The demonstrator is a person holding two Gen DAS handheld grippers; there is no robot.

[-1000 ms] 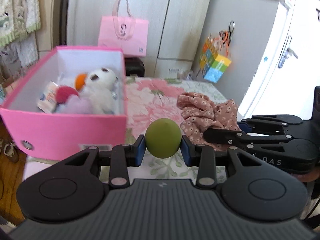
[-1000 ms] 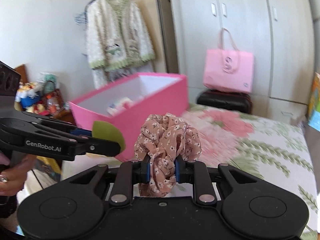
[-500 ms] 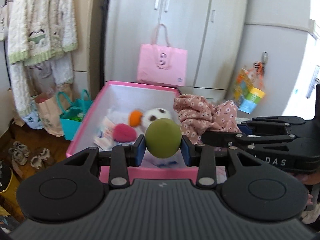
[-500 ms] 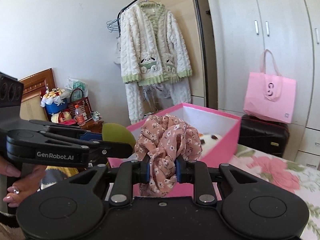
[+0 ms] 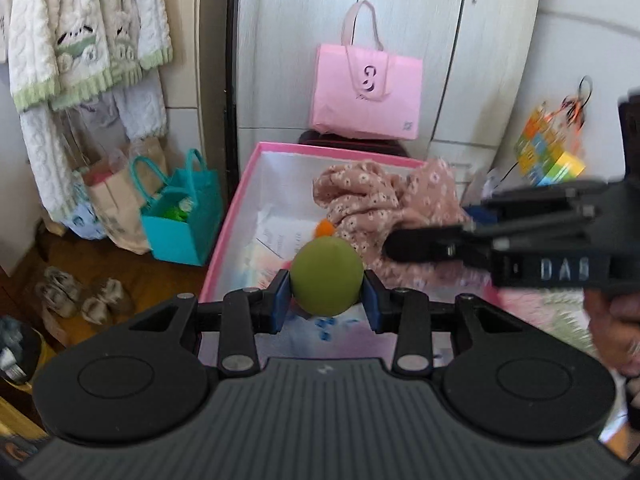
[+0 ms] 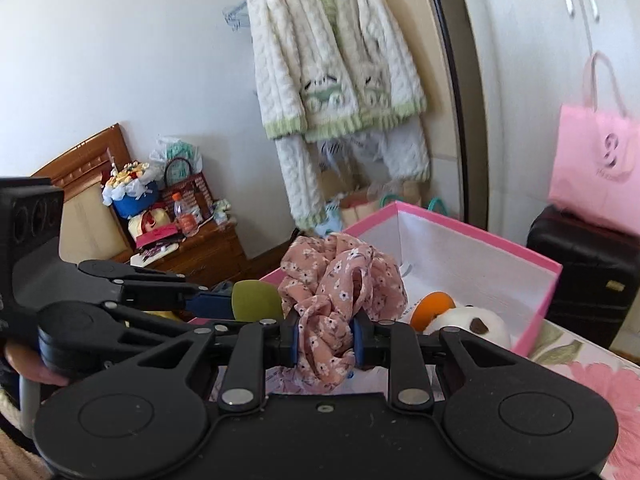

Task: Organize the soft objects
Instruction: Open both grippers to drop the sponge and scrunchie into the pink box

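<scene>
My left gripper (image 5: 326,302) was clamped on the green ball (image 5: 326,277), blue pads pressing its two sides, and my right gripper (image 6: 325,338) was pinched shut on the pink floral scrunchie (image 6: 340,280), which bunched up above the pads. Both loads hung over the near end of the pink box (image 5: 230,222), the ball just inside its near rim and the scrunchie beside it toward the box's right edge. The box's long axis ran away from me toward the wardrobe, so I judged the drop lay straight below each tool, neither hand clearly nearer. Inside, toward the far right corner as my right camera saw it, lay a white plush toy (image 6: 470,320) with an orange part, and papers on the floor of the box. The box sat on a flower-print bed cover (image 6: 600,384). Beyond were a pink tote bag (image 5: 366,90) on a black case, a knitted cardigan (image 6: 332,52) hanging, and a teal bag (image 5: 182,216) on the wooden floor.
</scene>
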